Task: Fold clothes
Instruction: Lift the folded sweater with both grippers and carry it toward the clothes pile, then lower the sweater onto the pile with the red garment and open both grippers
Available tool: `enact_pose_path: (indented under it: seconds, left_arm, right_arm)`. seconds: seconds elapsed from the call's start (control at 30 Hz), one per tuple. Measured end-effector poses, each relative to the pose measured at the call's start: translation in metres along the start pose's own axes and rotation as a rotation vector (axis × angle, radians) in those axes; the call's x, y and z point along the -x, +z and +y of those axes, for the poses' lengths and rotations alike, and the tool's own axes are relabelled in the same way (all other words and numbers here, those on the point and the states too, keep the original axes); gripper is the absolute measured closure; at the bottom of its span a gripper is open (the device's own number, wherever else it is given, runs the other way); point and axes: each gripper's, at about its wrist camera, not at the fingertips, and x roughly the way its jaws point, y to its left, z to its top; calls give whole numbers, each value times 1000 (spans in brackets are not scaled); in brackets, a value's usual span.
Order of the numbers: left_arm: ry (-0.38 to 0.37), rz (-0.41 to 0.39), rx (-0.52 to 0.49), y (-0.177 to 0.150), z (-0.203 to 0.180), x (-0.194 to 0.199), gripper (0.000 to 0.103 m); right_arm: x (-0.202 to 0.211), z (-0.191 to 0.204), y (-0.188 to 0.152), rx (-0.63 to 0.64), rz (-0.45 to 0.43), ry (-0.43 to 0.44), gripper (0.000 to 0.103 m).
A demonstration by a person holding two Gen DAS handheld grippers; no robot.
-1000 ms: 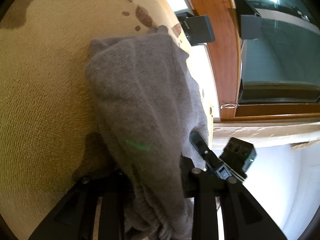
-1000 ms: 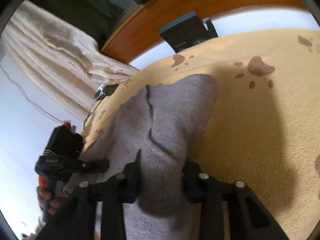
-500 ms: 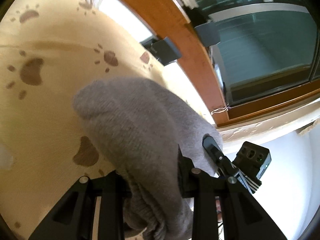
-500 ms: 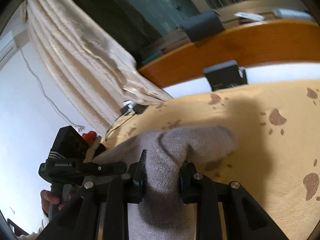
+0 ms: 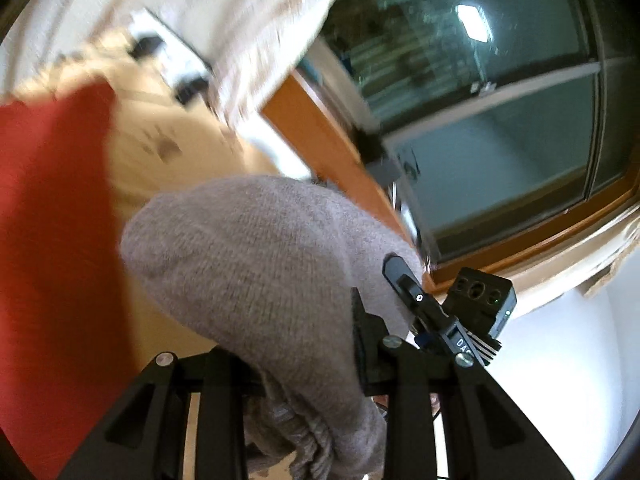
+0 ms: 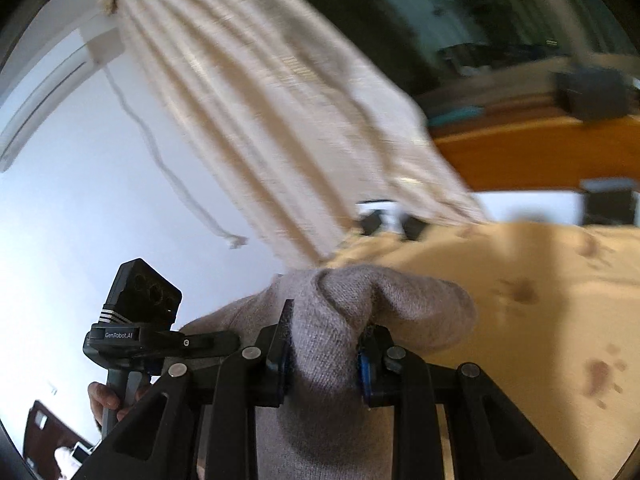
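Both claws now higher than second ago; grey knitted garment (image 5: 256, 264) lifted off surface, bunched between them. Left claw (image 5: 304, 364) clenched on ribbed edge; right claw (image 6: 324, 364) clenched on fold. Likely raise before laying flat. Below: tan paw-print blanket (image 6: 540, 280), red cloth (image 5: 48, 240); beige curtain (image 6: 248, 92), wood-framed window (image 5: 500, 128) behind.

A plain grey-taupe knitted garment (image 5: 256, 264) with a ribbed hem. The fleecy blanket (image 6: 540, 312) is pale yellow, scattered with brown paw prints. On the left lies a solid red cloth (image 5: 52, 216). The far curtain (image 6: 256, 112) is cream with beige stripes; the window frame (image 5: 320, 140) is orange-brown wood, the wall (image 6: 80, 184) white. Both tools are matte black.
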Motion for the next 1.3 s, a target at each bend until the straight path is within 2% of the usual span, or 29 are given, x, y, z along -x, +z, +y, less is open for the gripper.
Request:
enact_pose_path:
  seconds: [0.23,0.33,0.43,0.5,0.63,0.7,0.73,0.8,0.9,0.93,1.0,1.07,1.1,1.3]
  left_arm:
    - [58,-149,17,25,18,119,71]
    - [79,-176,55,29,41,149,70]
    - [92,-171,118,20,74,165,68]
    - [105,-153,151,11,90,163,68]
    - [123,-92,278,-7,149,141,67]
    - [112,-80,319,-14,168,133,63]
    - [75,-84,330,-17,177,131,62]
    - [45,-93,319,-18,180,131,59]
    - [38,-97,284,-18,175,134,53]
    - [31,-97,283,-19,175,136,49]
    - [5,-108,291,-21,174,141,42]
    - [-14,-122,293,-28,173,151,27]
    - [-20,-125,289,-31,172,155,24]
    - [8,-122,247,-54,162,158,22]
  right_arm:
    - [-78,87,29,64,38,159,76]
    - [-112,109,29,48,80,212,76]
    - [-141,116,16,6,142,240,76]
    - [-155,118,5,0,176,241,76]
    - [-190,111,-29,25,276,165,76]
    - [-202,102,-42,19,321,146,75]
    - [-205,93,-48,0,333,142,73]
    - [-207,82,-51,-33,344,160,66]
    - [-199,74,-53,-42,349,190,35]
    - [-196,71,-54,-44,349,200,31]
    - [-185,72,-56,-37,339,218,29]
    - [-170,73,-60,-29,340,258,29]
    - [-169,73,-63,-24,348,273,29]
    - [-167,75,-81,1,404,356,29]
